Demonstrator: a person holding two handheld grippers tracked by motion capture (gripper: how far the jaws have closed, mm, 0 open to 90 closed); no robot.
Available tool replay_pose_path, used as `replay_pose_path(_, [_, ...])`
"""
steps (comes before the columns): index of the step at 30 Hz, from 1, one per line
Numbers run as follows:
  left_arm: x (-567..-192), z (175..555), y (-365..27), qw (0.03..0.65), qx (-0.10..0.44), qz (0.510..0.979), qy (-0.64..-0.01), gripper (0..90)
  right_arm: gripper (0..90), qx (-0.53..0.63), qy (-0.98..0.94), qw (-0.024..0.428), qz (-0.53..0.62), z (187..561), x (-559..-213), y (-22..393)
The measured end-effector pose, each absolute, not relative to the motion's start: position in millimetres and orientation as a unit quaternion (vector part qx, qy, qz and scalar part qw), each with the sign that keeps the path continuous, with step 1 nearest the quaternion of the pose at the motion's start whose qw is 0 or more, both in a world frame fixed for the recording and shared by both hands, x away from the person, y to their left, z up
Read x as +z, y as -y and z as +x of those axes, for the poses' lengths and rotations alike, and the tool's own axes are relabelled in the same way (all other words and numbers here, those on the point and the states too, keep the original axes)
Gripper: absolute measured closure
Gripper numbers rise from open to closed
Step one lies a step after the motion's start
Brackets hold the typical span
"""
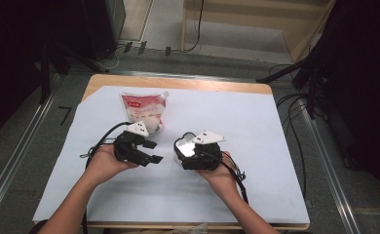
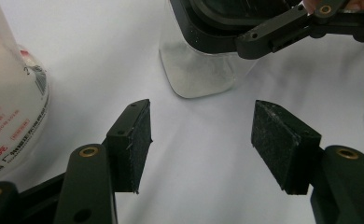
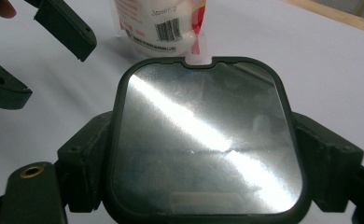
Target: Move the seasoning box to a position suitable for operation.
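**Right gripper view: lidded container clamped, lid face-on to camera**

Right gripper view: right gripper (image 3: 203,154) is clamped on a clear container with a dark-rimmed lid (image 3: 203,140), one jaw on each side wall. Lid faces the lens square-on, glare streak runs from its upper left to lower right. It is a rounded rectangle, slightly taller than wide in the frame. A small tab sits at the top edge of the rim.

High view: container (image 1: 185,146) sits just right of frame centre, held in the right gripper (image 1: 198,152), lid turned toward the left gripper. Cannot tell whether its base touches the sheet.

Left gripper view: container body (image 2: 201,70) hangs in at top centre, clear walls, dark lid rim above, bottom end pointing down the frame toward the open jaws. Long axis runs roughly top to bottom there. Left gripper (image 2: 201,140) is released, jaws wide apart with bare white sheet between the pads; container is ahead of them, not between.

Surroundings:
- Red-and-white spouted pouch (image 1: 143,112) lies upper left of centre in the high view, just beyond the left gripper (image 1: 149,151), spout at its upper right corner. Barcode end shows at top centre in the right gripper view, right behind the lid tab.
- White sheet (image 1: 256,141) covers the wooden table (image 1: 178,82).
- Gap between the two grippers is narrow; the left gripper's jaws sit at upper left in the right gripper view, close beside the lid.
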State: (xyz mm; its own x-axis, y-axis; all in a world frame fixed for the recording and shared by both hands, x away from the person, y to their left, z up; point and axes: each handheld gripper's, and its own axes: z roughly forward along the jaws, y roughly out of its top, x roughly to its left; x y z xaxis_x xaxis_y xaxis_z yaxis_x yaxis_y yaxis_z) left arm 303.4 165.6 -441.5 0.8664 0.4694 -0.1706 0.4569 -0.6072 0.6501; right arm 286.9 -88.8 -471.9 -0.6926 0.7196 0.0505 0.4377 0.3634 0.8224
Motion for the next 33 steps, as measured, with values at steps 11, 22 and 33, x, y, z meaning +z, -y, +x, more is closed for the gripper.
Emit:
replay_pose_path(11, [-442.3, 303.3, -164.8, 0.357, 0.007, 0.897, -0.261, 39.6, 13.6, 0.431, -0.813, 0.127, 0.37, 293.3, -455.9, 92.9])
replay_pose_path(22, [-442.3, 302.6, -162.7, 0.362, 0.003, 0.896, -0.257, 39.6, 20.4, 0.444, -0.811, 0.128, 0.359, 284.9, -430.9, 112.5])
replay_pose_path(33, [-441.9, 303.0, -162.2, 0.362, 0.004, 0.896, -0.257, 39.5, 62.4, 0.456, -0.818, 0.113, 0.332, 262.6, -425.0, 128.0])
